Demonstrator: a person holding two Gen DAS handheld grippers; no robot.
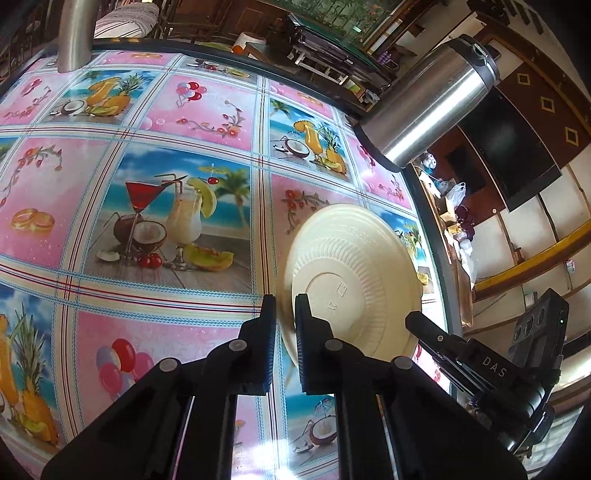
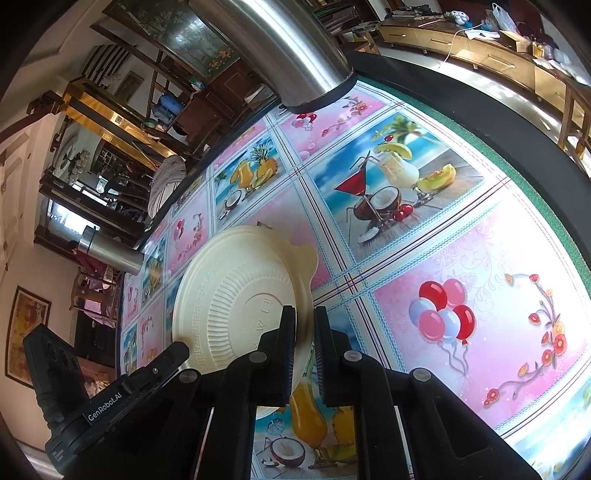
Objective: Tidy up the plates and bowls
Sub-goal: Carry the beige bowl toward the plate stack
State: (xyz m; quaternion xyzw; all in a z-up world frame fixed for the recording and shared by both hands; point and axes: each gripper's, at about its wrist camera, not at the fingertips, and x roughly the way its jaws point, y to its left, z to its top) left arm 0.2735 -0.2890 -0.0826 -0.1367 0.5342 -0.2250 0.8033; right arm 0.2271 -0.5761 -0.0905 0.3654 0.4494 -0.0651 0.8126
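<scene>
A cream ribbed plate [image 1: 354, 273] is tilted bottom-up over the patterned tablecloth, at the table's right side in the left wrist view. My left gripper [image 1: 286, 321] is shut on its near rim, which runs between the two black fingers. My right gripper [image 1: 419, 323] reaches the plate's right edge in that view. Seen from the right wrist, the same plate [image 2: 240, 295] shows its embossed base, and my right gripper [image 2: 304, 332] is shut on its rim. The left gripper [image 2: 177, 350] touches the plate's lower left edge. A tabbed cream edge [image 2: 306, 258] pokes out behind the plate.
A tall steel flask [image 1: 432, 103] stands at the table's far right corner, and a second steel cylinder [image 1: 74, 33] at the far left. The tablecloth [image 1: 147, 184] with drink pictures spreads out to the left. The dark table rim [image 2: 480, 122] bounds it.
</scene>
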